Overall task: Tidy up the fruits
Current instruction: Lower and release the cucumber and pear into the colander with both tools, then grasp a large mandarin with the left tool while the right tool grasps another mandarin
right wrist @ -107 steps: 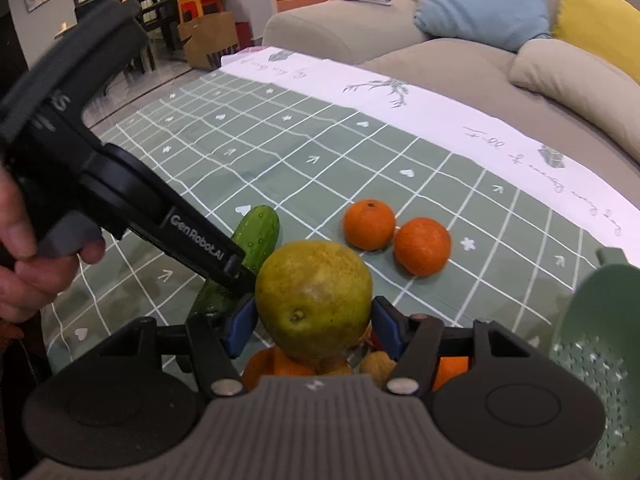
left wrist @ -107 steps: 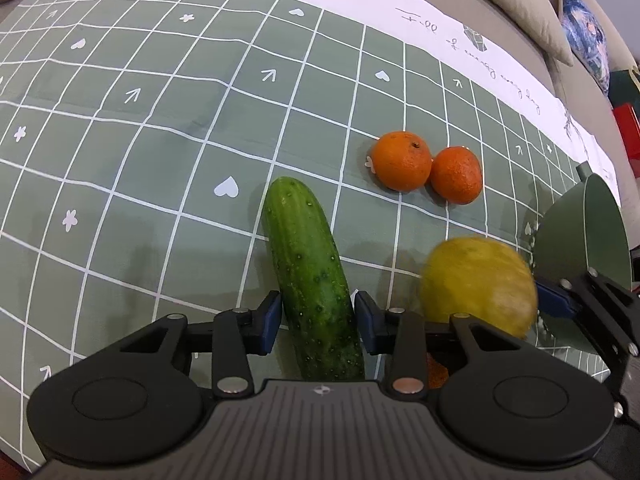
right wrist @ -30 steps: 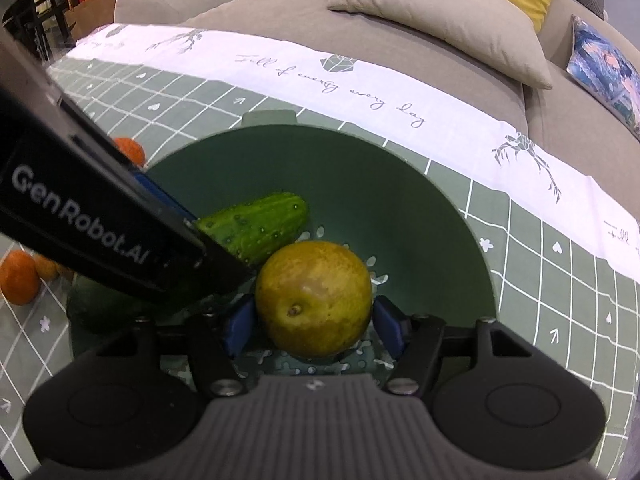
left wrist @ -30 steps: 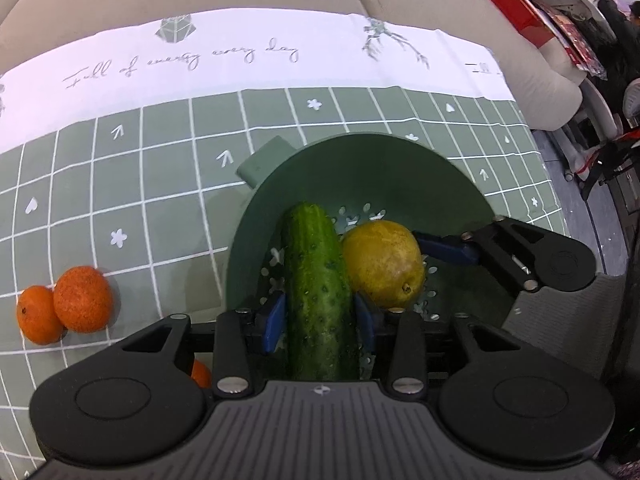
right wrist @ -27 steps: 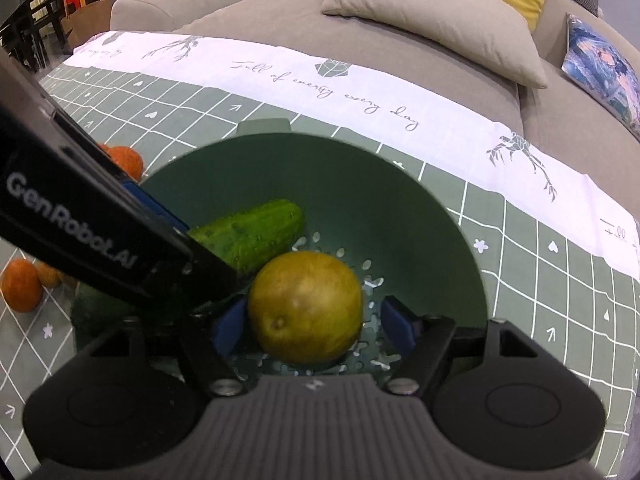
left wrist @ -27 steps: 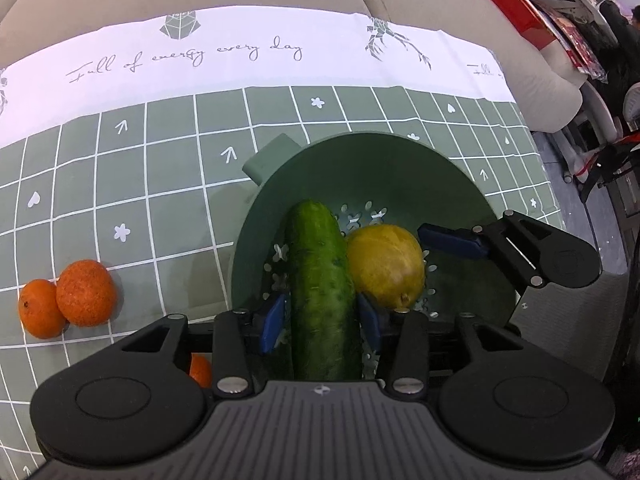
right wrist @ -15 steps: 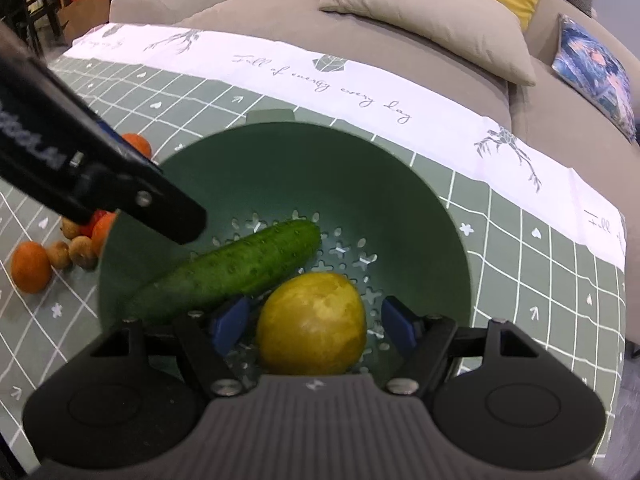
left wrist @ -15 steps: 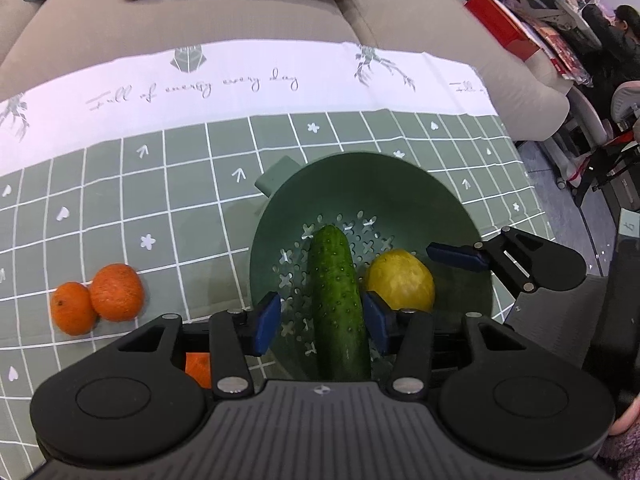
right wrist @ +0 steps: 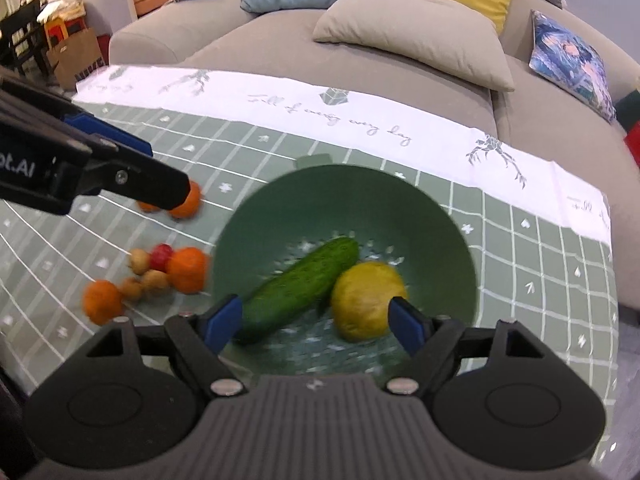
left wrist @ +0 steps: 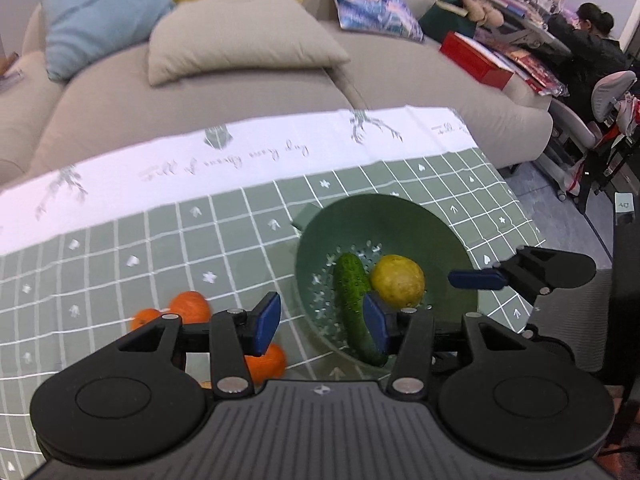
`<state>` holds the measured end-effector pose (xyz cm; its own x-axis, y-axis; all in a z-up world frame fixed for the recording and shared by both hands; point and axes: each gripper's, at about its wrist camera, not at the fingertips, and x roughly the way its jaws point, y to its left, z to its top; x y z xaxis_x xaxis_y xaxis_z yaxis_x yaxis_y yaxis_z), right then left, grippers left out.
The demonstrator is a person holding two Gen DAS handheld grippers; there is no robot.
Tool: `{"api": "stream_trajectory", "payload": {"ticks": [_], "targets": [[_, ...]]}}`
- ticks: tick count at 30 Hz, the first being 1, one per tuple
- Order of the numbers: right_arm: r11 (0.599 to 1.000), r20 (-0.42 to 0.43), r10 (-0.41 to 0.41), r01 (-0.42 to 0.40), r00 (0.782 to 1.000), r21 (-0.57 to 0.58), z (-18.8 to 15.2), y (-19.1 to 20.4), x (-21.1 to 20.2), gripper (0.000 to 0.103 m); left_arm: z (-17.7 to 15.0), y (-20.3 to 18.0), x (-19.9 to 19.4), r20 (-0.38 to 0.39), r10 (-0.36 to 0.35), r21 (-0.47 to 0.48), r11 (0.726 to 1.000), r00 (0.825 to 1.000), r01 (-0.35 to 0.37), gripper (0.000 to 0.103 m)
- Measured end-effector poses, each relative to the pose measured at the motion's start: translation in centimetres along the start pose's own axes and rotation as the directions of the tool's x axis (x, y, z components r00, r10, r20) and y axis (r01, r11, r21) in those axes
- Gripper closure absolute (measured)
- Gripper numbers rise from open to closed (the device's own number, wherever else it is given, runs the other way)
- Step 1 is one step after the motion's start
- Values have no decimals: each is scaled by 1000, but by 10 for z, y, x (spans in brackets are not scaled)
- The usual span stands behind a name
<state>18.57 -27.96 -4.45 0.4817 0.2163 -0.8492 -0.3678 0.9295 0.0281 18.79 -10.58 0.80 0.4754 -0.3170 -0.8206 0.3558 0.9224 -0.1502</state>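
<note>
Left to right across the green checked cloth (right wrist: 520, 240).

Loose fruit on the cloth, at about 9 o'clock from the colander: two oranges (right wrist: 182, 202) touching each other further back; nearer, a cluster of two more oranges (right wrist: 188, 270), a small red fruit (right wrist: 161, 257) and three small tan round ones (right wrist: 154, 280). None sorted yet.

Left gripper (left wrist: 320, 322): blue pads apart, nothing between them, above the cloth beside the colander's rim.

Green colander (right wrist: 360, 200): cucumber (right wrist: 304, 280) lies slantwise on the perforated bottom; yellow-green pear (right wrist: 366, 300) touching its side at 3 o'clock.

Right gripper (right wrist: 316, 320): jaws just been opening, now wide, empty, above the colander.

Judgement: two items placed; roughly a quarter done, oranges and small fruit remaining.
</note>
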Motion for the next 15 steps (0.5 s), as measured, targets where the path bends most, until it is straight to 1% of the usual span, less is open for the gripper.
{"api": "stream_trajectory", "payload": {"ticks": [5,8,13,15], "targets": [[997,12,33,-34,999,76,-4,27,-15,22,-21,14,-25,64,40,23,999,997,-42,47],[994,28,44,-46,999,100,-8,44,-20,22,-37,26,-35,89,67,19,997,994,-68,47],[988,56,73,-80,996,134,-18,74,-24,22,-66,49,-47,110,88,-28,996,990,-86,47],[988,64,72,-81,995,135,-22,87,-25,22,-77,58,-50,117,95,-51,995,989,-89,47]]}}
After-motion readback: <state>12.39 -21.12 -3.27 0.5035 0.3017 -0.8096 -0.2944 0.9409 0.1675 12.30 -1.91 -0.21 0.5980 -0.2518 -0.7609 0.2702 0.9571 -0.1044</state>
